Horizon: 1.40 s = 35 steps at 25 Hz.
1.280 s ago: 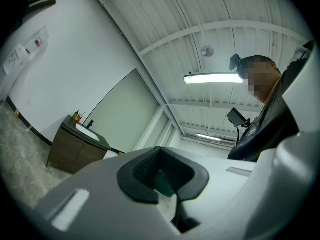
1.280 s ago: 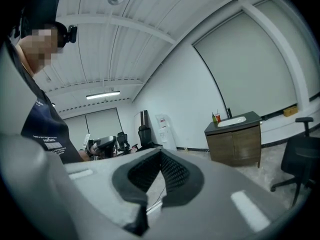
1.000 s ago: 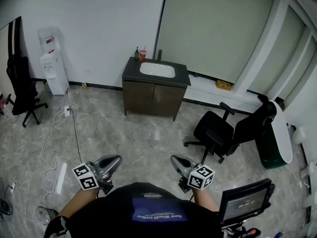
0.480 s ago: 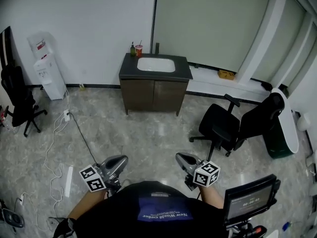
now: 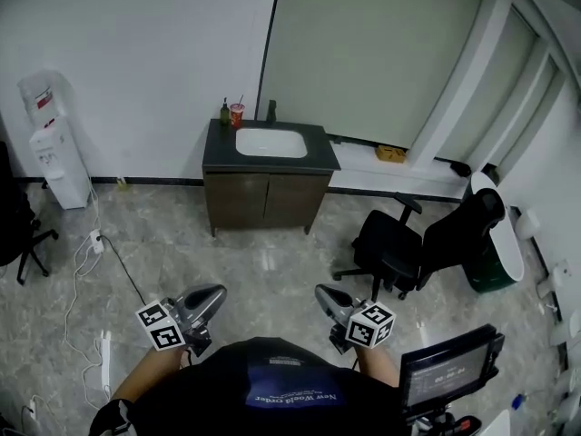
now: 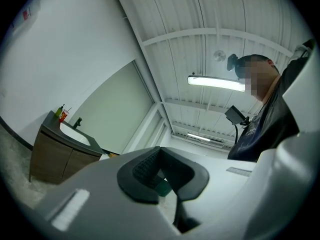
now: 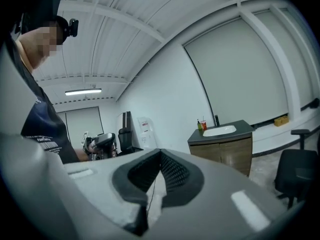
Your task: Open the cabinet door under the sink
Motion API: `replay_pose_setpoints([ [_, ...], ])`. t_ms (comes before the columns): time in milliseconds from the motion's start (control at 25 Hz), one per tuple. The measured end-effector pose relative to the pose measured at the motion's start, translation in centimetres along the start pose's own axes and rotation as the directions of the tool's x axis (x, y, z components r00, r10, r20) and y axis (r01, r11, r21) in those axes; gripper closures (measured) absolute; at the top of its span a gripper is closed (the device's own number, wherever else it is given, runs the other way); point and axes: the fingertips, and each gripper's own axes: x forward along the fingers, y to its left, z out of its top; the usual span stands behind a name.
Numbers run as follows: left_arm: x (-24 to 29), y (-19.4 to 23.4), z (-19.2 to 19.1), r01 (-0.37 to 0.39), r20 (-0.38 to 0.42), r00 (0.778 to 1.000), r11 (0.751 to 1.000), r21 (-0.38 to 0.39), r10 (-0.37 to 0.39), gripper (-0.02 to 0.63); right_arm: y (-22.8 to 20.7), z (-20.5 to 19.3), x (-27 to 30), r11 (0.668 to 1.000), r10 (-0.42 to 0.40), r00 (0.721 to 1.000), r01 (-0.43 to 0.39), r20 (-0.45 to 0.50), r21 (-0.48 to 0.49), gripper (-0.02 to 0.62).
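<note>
Left gripper and right gripper — fingers closed, empty — hang well apart from the cabinet.

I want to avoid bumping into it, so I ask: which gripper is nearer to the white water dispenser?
Left. In the head view the water dispenser stands far up-left of the left gripper; the right gripper is even farther to the right of it.
</note>
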Motion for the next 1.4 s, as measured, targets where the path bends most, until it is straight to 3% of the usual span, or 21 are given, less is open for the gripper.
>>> replay_pose_setpoints([
  [240,-0.9,5.4,2.0,-0.016,0.018,1.000,0.999,-0.033,0.016,0.604,0.6,1.3,5.7,0.999,0.018,0.998,-0.021,-0.055,-0.041,0.595],
  [440,-1.1,9.1,2.1,-0.073,0.025,0.997,0.996,-0.057,0.074,0.604,-1.7,2.0,9.2,0.999,0.040,0.996,-0.042,-0.077,-0.030,0.595],
  [600,0.3,11.4,2.2,-0.119,0.029,0.992,0.992,-0.050,0.120,0.604,-3.9,2.3,12.3,0.993,0.106,0.991,-0.109,-0.083,-0.035,0.595],
  [800,5.2,13.7,3.4,-0.193,0.062,0.979,0.981,0.003,0.192,0.604,-9.7,4.4,15.0,0.977,0.196,0.976,-0.202,-0.090,-0.068,0.595],
  [1080,13.8,15.9,4.4,-0.265,0.097,0.960,0.964,0.021,0.262,0.604,-18.5,10.2,17.3,0.951,0.282,0.956,-0.291,-0.085,-0.109,0.595],
  [1400,20.8,18.5,3.4,-0.299,0.061,0.953,0.954,0.012,0.298,0.604,-26.1,10.2,18.4,0.945,0.312,0.944,-0.321,-0.109,-0.067,0.595],
])
